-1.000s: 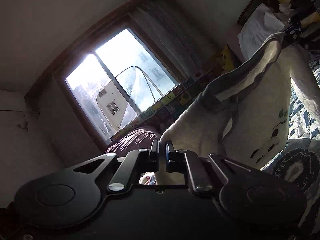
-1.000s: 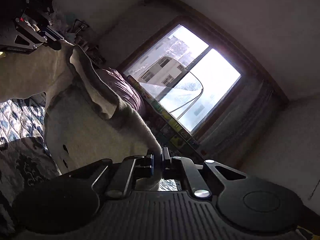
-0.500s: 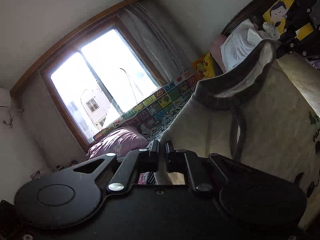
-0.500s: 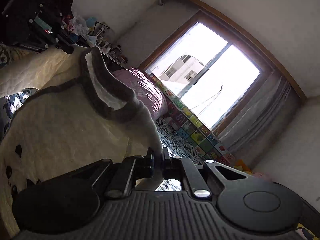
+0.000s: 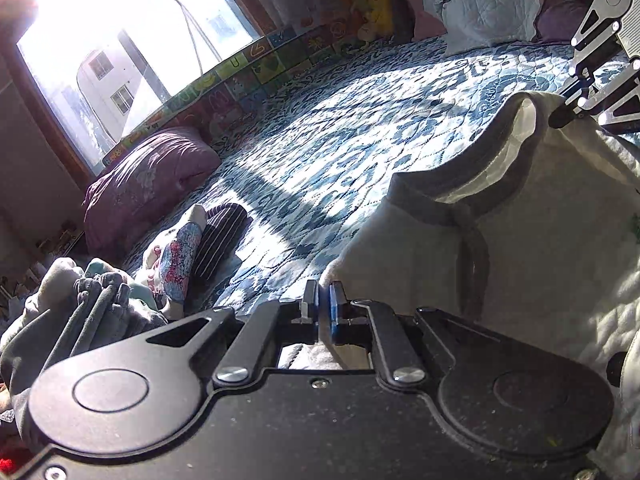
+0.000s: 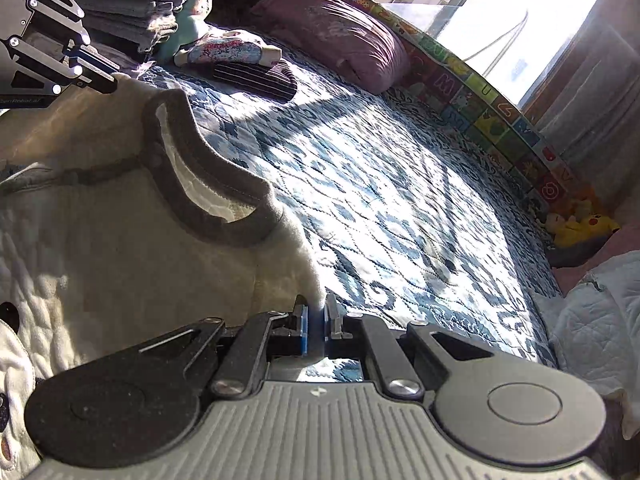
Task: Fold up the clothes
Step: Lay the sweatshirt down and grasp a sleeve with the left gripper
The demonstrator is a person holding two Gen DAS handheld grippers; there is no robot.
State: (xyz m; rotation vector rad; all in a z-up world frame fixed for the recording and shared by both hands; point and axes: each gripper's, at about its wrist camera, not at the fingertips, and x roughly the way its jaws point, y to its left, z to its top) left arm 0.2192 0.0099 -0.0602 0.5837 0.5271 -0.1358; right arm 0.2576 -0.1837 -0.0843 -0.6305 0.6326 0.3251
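Observation:
A cream quilted sweatshirt (image 5: 552, 232) with a grey neckband (image 6: 208, 184) hangs stretched between my two grippers over the bed. My left gripper (image 5: 324, 300) is shut on one shoulder edge of it. At the other shoulder my right gripper (image 6: 317, 312) is shut on the fabric in the same way. Each gripper shows in the other's view: the right one (image 5: 576, 108) at the top right of the left wrist view, the left one (image 6: 96, 76) at the top left of the right wrist view. Dark printed marks show on the sweatshirt front (image 6: 8, 312).
A blue and white patterned quilt (image 5: 360, 120) covers the bed. A purple pillow (image 5: 144, 196), a striped garment (image 5: 220, 240) and a floral piece (image 5: 180, 256) lie near a pile of grey clothes (image 6: 128, 4). An alphabet foam mat (image 6: 500, 108) lines the window side. White bedding (image 5: 492, 0) and a yellow plush (image 6: 580, 224) sit at the head end.
Both grippers have tipped downward with the sweatshirt: the views swung from the window and ceiling to the bed surface. The sweatshirt stays held at both shoulders.

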